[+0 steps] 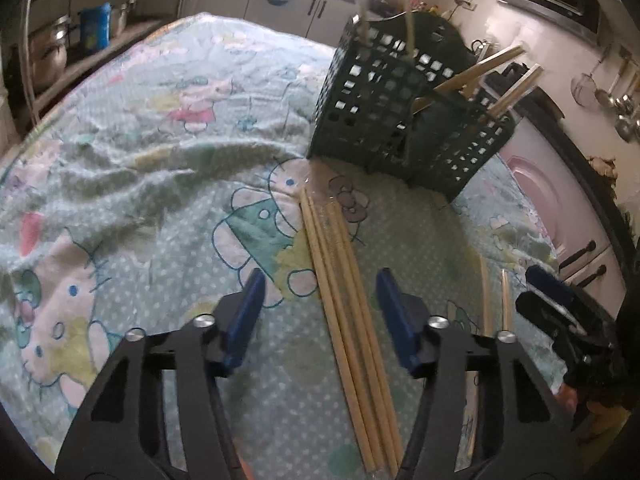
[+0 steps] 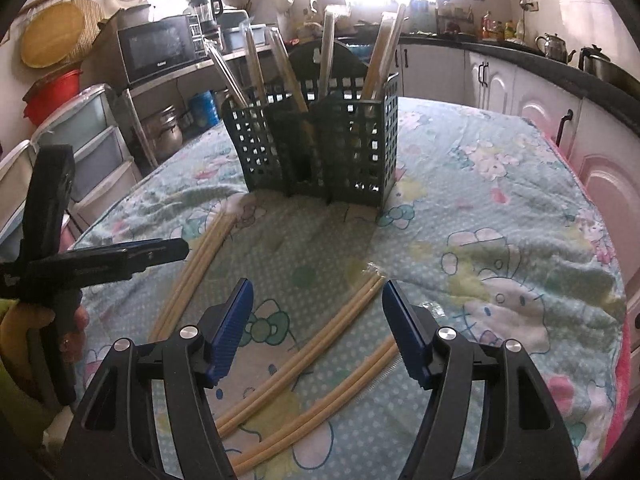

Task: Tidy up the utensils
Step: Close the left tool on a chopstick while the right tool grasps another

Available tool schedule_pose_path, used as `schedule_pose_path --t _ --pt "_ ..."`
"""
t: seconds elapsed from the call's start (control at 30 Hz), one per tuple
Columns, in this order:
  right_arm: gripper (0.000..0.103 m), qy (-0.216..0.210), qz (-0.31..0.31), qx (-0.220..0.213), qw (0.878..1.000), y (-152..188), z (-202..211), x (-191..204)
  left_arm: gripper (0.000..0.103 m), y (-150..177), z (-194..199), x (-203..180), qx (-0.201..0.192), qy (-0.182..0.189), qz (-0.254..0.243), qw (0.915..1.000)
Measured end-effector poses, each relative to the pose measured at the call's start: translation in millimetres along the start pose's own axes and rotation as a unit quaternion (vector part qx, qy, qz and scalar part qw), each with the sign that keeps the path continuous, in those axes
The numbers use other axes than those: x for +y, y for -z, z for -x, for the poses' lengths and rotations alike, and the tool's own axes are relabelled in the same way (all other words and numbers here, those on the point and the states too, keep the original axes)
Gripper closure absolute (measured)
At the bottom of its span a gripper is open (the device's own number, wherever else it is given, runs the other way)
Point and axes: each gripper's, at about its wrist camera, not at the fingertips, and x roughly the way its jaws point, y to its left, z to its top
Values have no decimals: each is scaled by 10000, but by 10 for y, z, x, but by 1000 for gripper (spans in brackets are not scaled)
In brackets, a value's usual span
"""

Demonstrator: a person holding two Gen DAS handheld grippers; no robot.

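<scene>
A dark green lattice utensil holder [image 1: 392, 108] stands on the table with several wrapped chopstick packs upright in it; it also shows in the right wrist view [image 2: 320, 148]. A wrapped pack of wooden chopsticks [image 1: 348, 304] lies on the cloth between the fingers of my open left gripper [image 1: 320, 316]. My right gripper [image 2: 318, 328] is open and empty, with a chopstick pack [image 2: 320, 340] lying diagonally between its fingers and another pack [image 2: 332, 396] just nearer. A third pack [image 2: 196, 264] lies at the left by the left gripper [image 2: 120, 258].
The table is covered by a pale cartoon-print cloth [image 1: 140, 168], wrinkled in places. White cabinets and a dark counter [image 2: 540, 68] run along the right. A microwave [image 2: 160, 46] and stacked drawers [image 2: 92, 140] stand at the left.
</scene>
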Motion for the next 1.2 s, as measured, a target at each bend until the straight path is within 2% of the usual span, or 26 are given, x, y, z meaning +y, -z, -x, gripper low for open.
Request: schedule_pose_path --t 0.13,0.57,0.77,1.0,1.07,1.2 --pt "38 33 -43 213 9998 -31 -124 -20 74 -85 -132 69 107 -135 71 9998" --pt "38 24 -67 432 9990 -120 -296 -45 74 -382 -375 24 207 -498 -167 9984" --pt "38 129 -105 595 9981 -136 -381 -58 81 -484 -450 56 227 -646 -223 9974" --pt "39 177 -358 904 9951 -140 -523 -163 87 -478 -426 135 220 -562 -163 9980" --pt "46 159 -415 989 9941 -133 -577 -171 89 -469 -410 178 219 -519 -124 9983" --pt "50 193 -390 1006 9940 -149 -626 -137 89 -449 -396 212 199 -473 -78 9986"
